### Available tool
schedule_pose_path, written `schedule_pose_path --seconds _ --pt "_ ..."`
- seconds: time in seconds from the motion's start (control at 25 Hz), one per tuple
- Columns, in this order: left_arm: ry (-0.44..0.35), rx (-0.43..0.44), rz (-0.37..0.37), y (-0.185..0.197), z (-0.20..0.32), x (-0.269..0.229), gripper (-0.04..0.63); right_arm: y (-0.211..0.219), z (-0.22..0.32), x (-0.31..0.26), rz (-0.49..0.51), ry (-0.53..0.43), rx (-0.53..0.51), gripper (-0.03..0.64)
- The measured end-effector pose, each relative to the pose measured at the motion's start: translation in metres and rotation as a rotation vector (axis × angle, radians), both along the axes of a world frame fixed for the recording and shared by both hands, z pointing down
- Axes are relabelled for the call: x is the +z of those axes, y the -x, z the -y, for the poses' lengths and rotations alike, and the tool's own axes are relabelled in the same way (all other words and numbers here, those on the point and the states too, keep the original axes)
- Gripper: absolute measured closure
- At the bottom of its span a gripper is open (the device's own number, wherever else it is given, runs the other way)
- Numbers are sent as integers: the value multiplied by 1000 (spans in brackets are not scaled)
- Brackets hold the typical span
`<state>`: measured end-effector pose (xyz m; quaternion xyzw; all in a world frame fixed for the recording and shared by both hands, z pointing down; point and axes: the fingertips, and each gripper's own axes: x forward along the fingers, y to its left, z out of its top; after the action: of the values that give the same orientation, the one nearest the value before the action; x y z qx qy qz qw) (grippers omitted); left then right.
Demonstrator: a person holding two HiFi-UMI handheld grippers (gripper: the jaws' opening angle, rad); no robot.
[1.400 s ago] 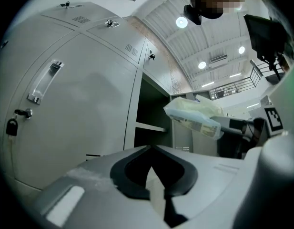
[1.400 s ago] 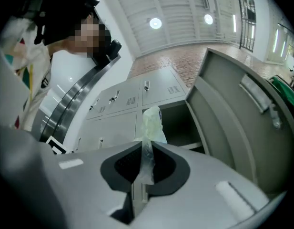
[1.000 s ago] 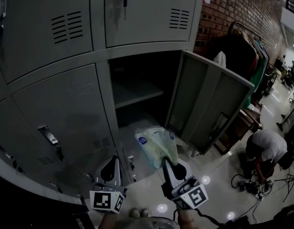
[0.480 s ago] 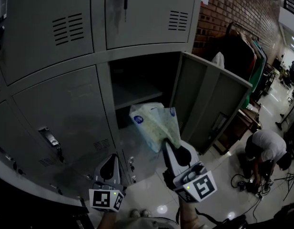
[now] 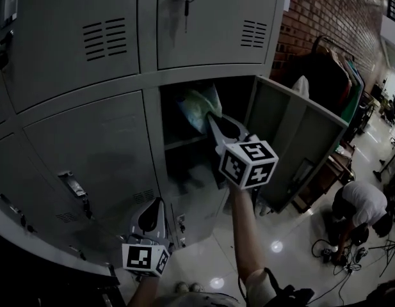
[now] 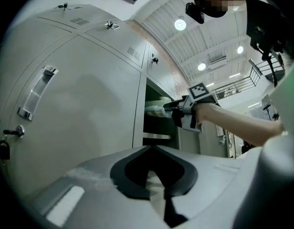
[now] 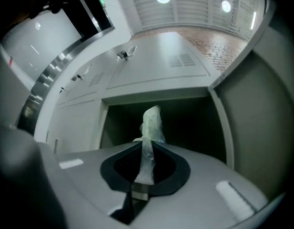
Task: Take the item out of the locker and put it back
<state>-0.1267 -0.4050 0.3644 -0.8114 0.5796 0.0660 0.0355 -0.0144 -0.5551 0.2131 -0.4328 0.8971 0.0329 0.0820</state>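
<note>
Pouch (image 5: 198, 107) = pale thin-film plastic pack. Judged light, floppy and crinkly. Film prob slippery, contents not fragile afaict. It was up in the mouth of the open locker compartment (image 5: 239, 91), above the inner shelf (image 5: 184, 141), and rested on nothing I could see. Best hold imo was the flat edge/seam, as taken. Grabbing the body would squash it and let it slide out. Too limp to shove in, so it'd need carrying in and laying on the shelf.

Right tongs (image 5: 212, 119): jaws clamped nearly closed on a folded strip of pouch film. Right gripper view showed the film running between the pads, with the rest of the pouch sticking out past the tips toward the dark interior.

Left tongs (image 5: 155, 204): low, in front of the closed lower-left door (image 5: 88, 146), well apart from the pouch. Jaws together, nothing between them.

Open door (image 5: 293, 133) was swung wide to the right.
</note>
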Motion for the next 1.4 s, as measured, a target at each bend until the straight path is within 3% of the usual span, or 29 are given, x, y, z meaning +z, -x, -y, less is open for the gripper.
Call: schedule_pose_path --seconds 0.2,0.52,0.6,0.68,0.72,1.08,1.2,1.4 --pt "-19 -11 -3 6 6 -9 591 27 58 13 -98 84 8 597" --pt "-27 -41 -17 17 14 -10 591 37 86 39 -199 134 49 587" --pt "-25 -41 -18 17 16 -10 591 36 88 39 -173 140 58 556" --pt "-23 -39 -19 16 16 -9 591 34 89 34 -125 145 62 357" --pt "-22 -38 -20 15 17 -9 591 33 88 32 -112 143 60 310" --pt "-29 -24 -19 9 16 -11 591 21 78 23 -115 112 71 304" --pt "-37 -31 -16 12 10 -15 591 9 49 8 -19 72 35 303" --pt "-44 -52 -21 23 0 -18 591 -20 -49 -2 165 -42 -27 305"
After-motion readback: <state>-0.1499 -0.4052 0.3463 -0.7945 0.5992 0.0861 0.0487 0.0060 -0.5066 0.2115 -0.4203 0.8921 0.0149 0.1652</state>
